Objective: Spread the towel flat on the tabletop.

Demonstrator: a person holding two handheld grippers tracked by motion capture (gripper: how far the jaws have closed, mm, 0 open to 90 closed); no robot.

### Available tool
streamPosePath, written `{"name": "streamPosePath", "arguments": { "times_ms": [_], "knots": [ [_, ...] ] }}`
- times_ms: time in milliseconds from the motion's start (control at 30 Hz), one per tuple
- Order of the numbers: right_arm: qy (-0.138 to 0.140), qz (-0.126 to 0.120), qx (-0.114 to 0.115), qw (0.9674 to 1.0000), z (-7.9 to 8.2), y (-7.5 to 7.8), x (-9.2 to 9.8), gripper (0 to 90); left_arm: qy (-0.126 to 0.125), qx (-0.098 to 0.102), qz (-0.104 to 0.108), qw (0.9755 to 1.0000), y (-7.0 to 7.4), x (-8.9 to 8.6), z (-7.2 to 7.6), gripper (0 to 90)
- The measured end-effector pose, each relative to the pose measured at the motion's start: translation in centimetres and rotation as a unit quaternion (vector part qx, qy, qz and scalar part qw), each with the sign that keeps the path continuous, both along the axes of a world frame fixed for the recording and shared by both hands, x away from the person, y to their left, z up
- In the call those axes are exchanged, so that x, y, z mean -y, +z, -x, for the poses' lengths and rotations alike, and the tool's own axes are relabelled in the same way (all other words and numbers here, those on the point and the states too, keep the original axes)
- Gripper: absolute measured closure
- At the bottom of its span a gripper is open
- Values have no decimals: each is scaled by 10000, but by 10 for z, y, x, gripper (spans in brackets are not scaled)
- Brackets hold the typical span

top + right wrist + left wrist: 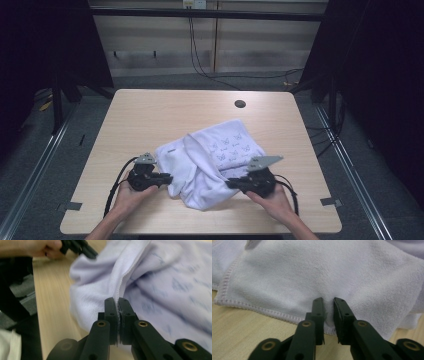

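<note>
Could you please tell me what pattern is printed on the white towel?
Small dark butterflies on the white towel, clearest in the high view.

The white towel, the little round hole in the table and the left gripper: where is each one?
white towel (227, 150): high view, on its butterfly-printed part.
round hole (240, 104): high view, on its dark middle.
left gripper (329, 307): left gripper view, between the fingertips pinching the towel's hem.
</note>
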State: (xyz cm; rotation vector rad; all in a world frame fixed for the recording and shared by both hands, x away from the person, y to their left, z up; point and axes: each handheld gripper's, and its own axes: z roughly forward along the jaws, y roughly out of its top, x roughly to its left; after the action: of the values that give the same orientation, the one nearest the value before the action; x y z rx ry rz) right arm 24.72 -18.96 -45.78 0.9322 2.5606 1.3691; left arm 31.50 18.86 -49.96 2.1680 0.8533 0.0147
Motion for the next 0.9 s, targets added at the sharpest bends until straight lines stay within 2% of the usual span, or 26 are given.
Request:
{"name": "streamPosePath", "arguments": {
  "times_ms": [67, 100, 133, 167, 233, 300, 333, 367, 433, 500, 567, 600, 633, 700, 733, 800, 833, 867, 900],
  "knots": [
    [-122, 79, -50, 9999, 16, -4, 23, 867, 27, -2, -54, 10000, 1, 0, 1, 844],
    [-224, 264, -135, 9993, 29, -10, 39, 867, 31, -21, -70, 10000, 1, -1, 1, 856],
    [-224, 264, -135, 9993, 29, -10, 39, 867, 76, -41, -81, 9999, 1, -3, 2, 856],
    [-264, 346, -220, 9988, 35, -15, 47, 866, 66, -78, -73, 9999, 2, -5, 2, 858],
    [-419, 663, -279, 9965, 46, -22, 60, 865, 60, -163, 10, 9998, 1, -9, 4, 862],
    [-525, 546, -375, 9964, 48, -21, 70, 843, -55, -178, 110, 9998, 2, -13, 5, 862],
    [-541, 487, -349, 9967, 47, -20, 72, 791, -24, -207, 245, 9995, 2, -14, 6, 860],
    [-657, 399, -310, 9966, 45, -18, 73, 701, -5, -182, 333, 9993, 6, -15, 7, 851],
    [-687, 265, -238, 9970, 39, -14, 70, 631, 13, -19, 590, 9983, 15, -19, 7, 838],
    [-723, 119, -122, 9972, 31, -7, 63, 570, 100, 99, 746, 9971, 22, -25, 4, 813],
    [-651, -7, 30, 9979, 13, 1, 47, 551, 214, 140, 759, 9968, 22, -31, -1, 793],
    [-620, -61, 63, 9980, 6, 3, 41, 536, 418, 136, 838, 9955, 19, -39, -9, 779],
    [-620, -61, 63, 9980, 6, 3, 41, 536, 418, 136, 838, 9955, 19, -39, -9, 777],
    [-554, -163, 73, 9983, -8, 5, 28, 521, 627, 90, 928, 9937, 15, -47, -19, 763],
    [-488, -167, 164, 9985, -24, 8, 17, 509, 737, 45, 947, 9928, 12, -51, -24, 731],
    [-503, -218, 159, 9984, -30, 8, 14, 509, 786, 30, 921, 9926, 9, -55, -36, 717],
    [-479, -320, 142, 9982, -40, 7, 11, 508, 838, 70, 985, 9916, 8, -55, -40, 708],
    [-425, -437, 49, 9981, -54, 4, 5, 493, 841, 22, 1088, 9905, 5, -57, -45, 689],
    [-425, -437, 49, 9981, -54, 4, 5, 493, 841, 22, 1088, 9905, 5, -57, -45, 674]
  ]
}}
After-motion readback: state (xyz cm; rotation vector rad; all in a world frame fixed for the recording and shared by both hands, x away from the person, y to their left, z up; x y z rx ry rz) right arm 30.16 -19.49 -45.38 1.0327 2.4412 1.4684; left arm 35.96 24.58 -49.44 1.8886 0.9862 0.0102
